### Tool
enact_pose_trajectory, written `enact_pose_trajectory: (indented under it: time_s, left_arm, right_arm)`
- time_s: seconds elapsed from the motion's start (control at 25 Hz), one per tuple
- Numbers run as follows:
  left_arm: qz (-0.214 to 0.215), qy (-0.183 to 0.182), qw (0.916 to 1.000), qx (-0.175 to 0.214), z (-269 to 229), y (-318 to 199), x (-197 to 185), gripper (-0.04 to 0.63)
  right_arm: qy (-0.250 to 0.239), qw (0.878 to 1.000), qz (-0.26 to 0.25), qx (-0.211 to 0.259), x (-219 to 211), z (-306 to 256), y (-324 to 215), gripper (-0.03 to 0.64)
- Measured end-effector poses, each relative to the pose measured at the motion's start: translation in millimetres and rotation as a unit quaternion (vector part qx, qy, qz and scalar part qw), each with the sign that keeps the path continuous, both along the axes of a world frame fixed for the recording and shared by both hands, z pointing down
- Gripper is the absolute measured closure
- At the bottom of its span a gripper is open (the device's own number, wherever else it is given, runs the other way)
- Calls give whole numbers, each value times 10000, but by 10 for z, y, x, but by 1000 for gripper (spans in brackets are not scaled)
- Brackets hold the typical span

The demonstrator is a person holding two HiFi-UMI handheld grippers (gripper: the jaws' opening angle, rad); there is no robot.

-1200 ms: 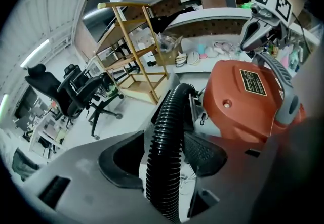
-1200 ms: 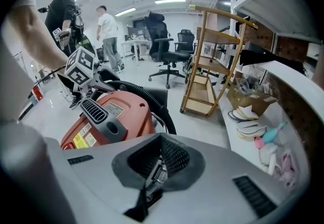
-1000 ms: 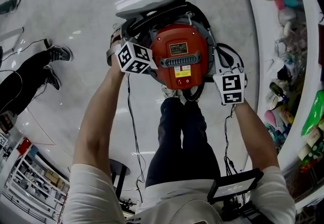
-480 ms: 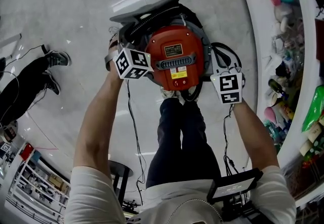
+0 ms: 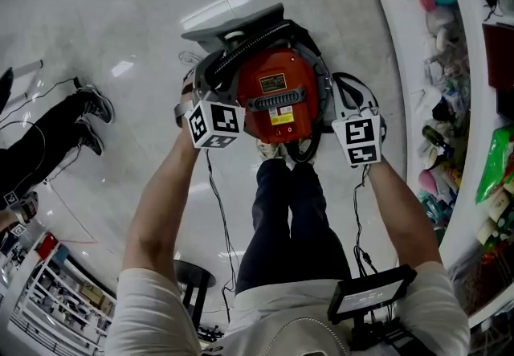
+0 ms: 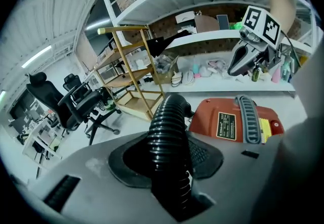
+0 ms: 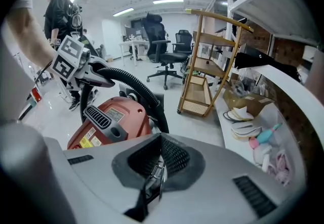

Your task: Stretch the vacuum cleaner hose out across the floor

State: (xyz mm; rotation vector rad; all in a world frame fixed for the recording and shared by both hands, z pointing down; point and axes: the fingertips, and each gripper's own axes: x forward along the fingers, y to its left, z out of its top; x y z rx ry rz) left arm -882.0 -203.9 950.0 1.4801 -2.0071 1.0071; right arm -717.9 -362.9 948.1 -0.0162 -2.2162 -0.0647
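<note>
Black hose (image 6: 169,122) pickup stage: grasped in left gripper (image 6: 169,187), jaws just closing round it, above red vacuum cleaner (image 5: 277,97); right gripper (image 7: 154,175) clenched empty beside cleaner. Next: probably pull away, uncoiling.

I'm standing in an open office used as a test lab, with black swivel chairs (image 7: 164,41) far across the glossy floor (image 5: 120,17) under ceiling strip lights (image 7: 167,1). On my right, curved white shelves (image 5: 405,81) hold slippers (image 7: 242,115) and bottles (image 5: 438,141) beside a wooden rack (image 7: 207,71).

Glossy pale floor (image 5: 120,33), red vacuum cleaner (image 5: 277,97) standing on it, a bystander's sneakers (image 5: 96,104) at left, black stool (image 5: 193,276) beside the wearer's legs.
</note>
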Motion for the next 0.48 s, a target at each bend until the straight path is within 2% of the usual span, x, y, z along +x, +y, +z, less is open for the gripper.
enact_pose_trajectory:
  time_s: [0.48]
  left_arm:
    - [265,10,9993,245,-647,-83,583,446]
  right_arm:
    - [-9,9999,-100,63,170,-349,-91,620]
